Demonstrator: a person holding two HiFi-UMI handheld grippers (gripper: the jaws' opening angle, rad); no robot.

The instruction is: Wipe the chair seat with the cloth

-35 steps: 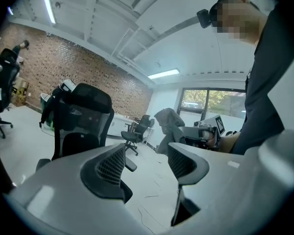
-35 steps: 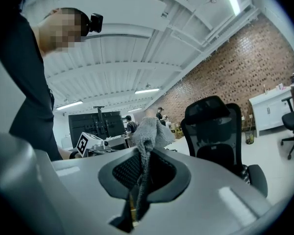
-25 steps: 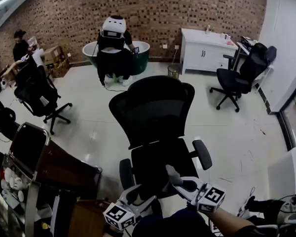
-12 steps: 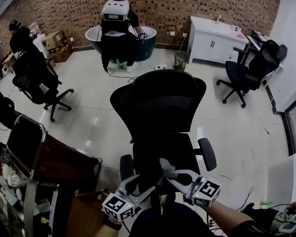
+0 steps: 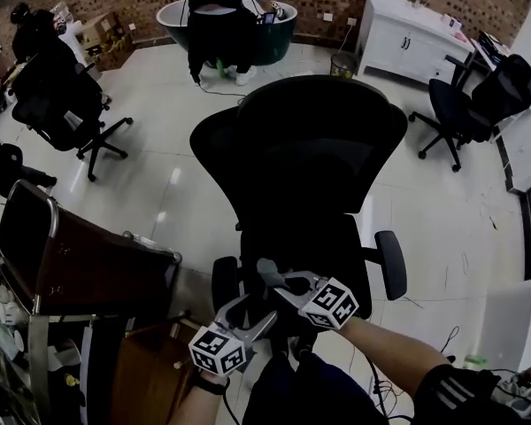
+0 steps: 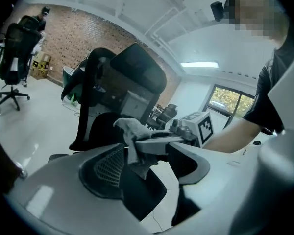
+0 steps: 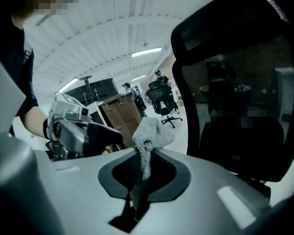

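A black mesh office chair [image 5: 314, 149] stands right in front of me, its seat [image 5: 323, 246] just beyond both grippers. My right gripper [image 5: 270, 277] is shut on a small grey cloth [image 5: 264, 267], held bunched above the seat's near left edge. The right gripper view shows the cloth [image 7: 151, 133] pinched between the jaws, with the backrest [image 7: 235, 82] behind. My left gripper [image 5: 258, 315] sits just below and left of it, jaws open and holding nothing. In the left gripper view the cloth [image 6: 130, 131] hangs in front of my left gripper [image 6: 147, 165].
The chair's armrests [image 5: 391, 264] [image 5: 223, 283] flank the seat. A brown desk [image 5: 88, 273] stands close on the left. Other black chairs [image 5: 57, 104] [image 5: 478, 104], a white cabinet [image 5: 416, 29] and a person [image 5: 217, 25] at a green tub are farther off.
The view has come closer to the chair and tilted down. Both grippers have shifted left and forward toward the seat, the right one still holding the cloth.
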